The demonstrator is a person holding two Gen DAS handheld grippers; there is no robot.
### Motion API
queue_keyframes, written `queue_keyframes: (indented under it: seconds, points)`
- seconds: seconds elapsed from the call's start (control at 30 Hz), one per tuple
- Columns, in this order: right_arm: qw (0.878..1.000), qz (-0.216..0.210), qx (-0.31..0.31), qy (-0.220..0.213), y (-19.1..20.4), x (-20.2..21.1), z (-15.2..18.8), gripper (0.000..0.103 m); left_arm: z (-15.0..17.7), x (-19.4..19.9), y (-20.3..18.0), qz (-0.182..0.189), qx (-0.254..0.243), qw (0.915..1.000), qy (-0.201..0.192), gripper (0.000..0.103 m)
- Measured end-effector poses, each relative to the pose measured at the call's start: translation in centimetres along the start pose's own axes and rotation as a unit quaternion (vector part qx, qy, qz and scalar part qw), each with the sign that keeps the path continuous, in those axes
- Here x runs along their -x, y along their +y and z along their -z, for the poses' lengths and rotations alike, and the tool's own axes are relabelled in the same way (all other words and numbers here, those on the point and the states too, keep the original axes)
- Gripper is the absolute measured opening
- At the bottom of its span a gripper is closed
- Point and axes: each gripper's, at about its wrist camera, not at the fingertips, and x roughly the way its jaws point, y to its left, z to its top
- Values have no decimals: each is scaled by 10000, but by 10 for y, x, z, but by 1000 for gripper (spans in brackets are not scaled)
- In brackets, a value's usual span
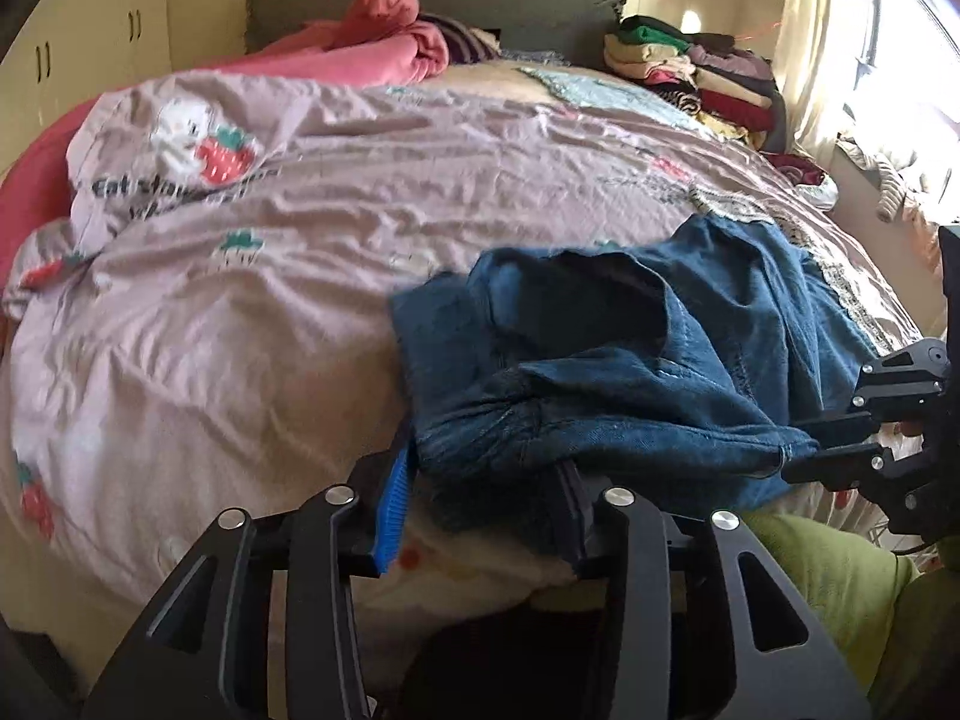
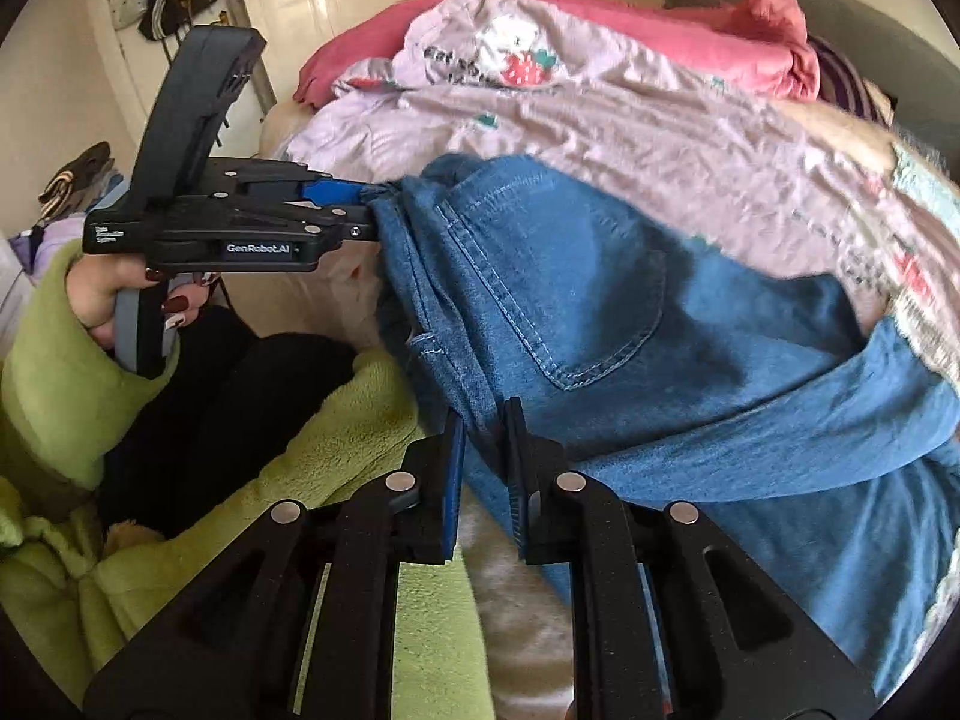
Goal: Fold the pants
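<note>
Left wrist view: blue denim pants [image 1: 630, 372] were seen bunched in a heap on the bed [image 1: 210, 300], close to its near edge and toward its right side, on a wrinkled lilac cover printed with strawberries. The left claw [image 1: 486, 516] was seen partly spread, with a fold of the pants lying over and between its fingers; whether the pads pressed on the cloth could not be told. In the right wrist view, the same claw [image 2: 366, 210] was shown at the waistband end of the pants [image 2: 600, 324], held by a hand [image 2: 114, 294] in a green fleece sleeve [image 2: 54, 384]. The right claw [image 2: 483, 456] was shown clenched on a denim edge at the bed's near edge. A stack of folded clothes [image 1: 696, 78] was seen at the far right corner of the bed, and a pink blanket [image 1: 384, 36] was heaped against the headboard.
</note>
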Motion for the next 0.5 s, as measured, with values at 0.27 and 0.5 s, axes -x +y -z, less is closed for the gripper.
queue_keyframes:
  seconds: [0.27, 0.5]
  points:
    - [9998, -159, 56, 92, 6, -7, 6, 10, 20, 21, 11, -131, 235, 9996, 56, 53]
    - [9994, -315, -98, 81, 2, -10, 10, 10, -1, 54, -5, 106, 276, 9983, -506, 50]
